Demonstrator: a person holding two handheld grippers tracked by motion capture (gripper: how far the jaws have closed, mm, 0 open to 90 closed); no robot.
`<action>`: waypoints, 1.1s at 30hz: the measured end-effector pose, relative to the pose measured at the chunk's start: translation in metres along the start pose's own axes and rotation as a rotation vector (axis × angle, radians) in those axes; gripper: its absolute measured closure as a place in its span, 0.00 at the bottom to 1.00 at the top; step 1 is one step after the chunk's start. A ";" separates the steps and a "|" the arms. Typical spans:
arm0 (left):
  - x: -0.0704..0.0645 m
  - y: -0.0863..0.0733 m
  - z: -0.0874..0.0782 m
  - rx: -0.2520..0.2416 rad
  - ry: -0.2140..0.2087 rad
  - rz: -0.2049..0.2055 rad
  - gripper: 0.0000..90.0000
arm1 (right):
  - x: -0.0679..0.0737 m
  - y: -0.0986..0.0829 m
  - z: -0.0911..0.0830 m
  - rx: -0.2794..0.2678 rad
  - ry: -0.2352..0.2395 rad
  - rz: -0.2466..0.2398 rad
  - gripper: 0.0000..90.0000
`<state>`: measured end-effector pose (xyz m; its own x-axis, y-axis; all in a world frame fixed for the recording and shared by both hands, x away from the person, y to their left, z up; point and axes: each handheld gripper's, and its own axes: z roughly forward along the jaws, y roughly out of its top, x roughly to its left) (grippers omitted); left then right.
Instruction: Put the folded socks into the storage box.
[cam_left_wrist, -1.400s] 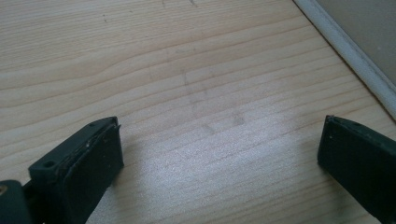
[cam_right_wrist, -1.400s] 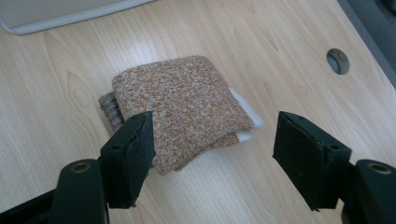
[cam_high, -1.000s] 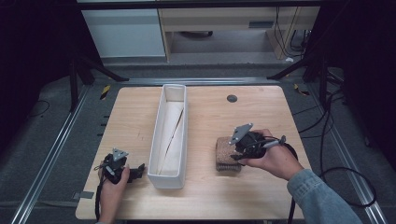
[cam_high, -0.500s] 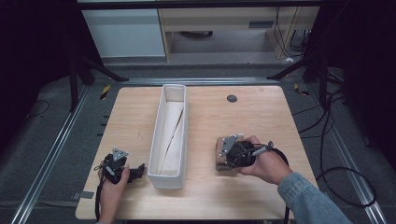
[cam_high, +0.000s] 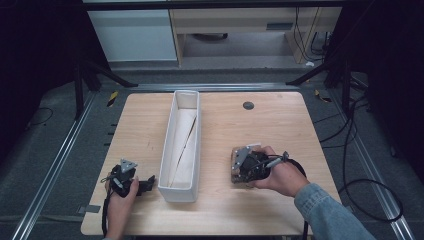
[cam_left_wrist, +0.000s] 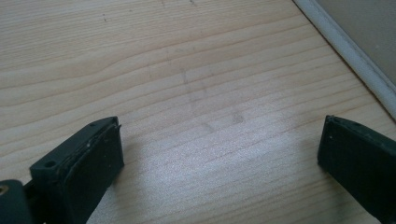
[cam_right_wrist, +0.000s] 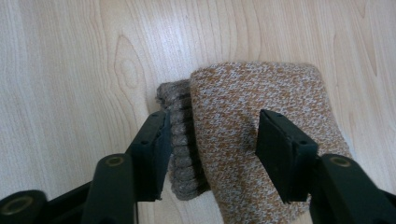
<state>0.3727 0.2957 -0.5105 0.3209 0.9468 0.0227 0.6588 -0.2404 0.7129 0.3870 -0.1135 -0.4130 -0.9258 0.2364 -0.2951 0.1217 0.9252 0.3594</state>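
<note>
A folded brown-and-orange knit piece (cam_right_wrist: 261, 93) with a ribbed cuff lies flat on the wooden table (cam_high: 280, 125), at its right front (cam_high: 234, 164). My right gripper (cam_right_wrist: 212, 126) is down over it and open: one jaw sits at the cuff's outer edge, the other rests on the knit top. In the high view the right gripper (cam_high: 246, 166) and hand cover most of the piece. My left gripper (cam_left_wrist: 219, 140) stands open over bare wood, nothing between its jaws. It lies low at the table's left front (cam_high: 146, 184), pointing toward the white bin.
A long white bin (cam_high: 186, 93) runs front to back left of the table's centre, with pale sheets inside; its wall (cam_left_wrist: 345, 51) is close to the left gripper. A small dark disc (cam_high: 248, 105) sits near the far edge. Cables trail off to the right.
My right gripper has come down and left onto the knit piece, its jaws now straddling the cuff. The left gripper has stayed put.
</note>
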 end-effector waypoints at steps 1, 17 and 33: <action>0.000 0.000 0.000 0.000 0.000 0.000 0.00 | 0.000 0.000 0.000 0.000 0.000 0.000 0.49; 0.000 0.000 0.000 -0.001 0.000 0.002 0.00 | 0.001 -0.003 0.013 0.023 -0.002 -0.024 0.39; 0.000 0.000 0.000 -0.002 0.000 0.002 0.00 | 0.003 -0.004 0.022 0.038 0.002 -0.038 0.20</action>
<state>0.3725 0.2955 -0.5106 0.3224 0.9463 0.0240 0.6566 -0.2418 0.7144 0.3914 -0.1103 -0.4349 -0.9306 0.2002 -0.3064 0.0998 0.9442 0.3139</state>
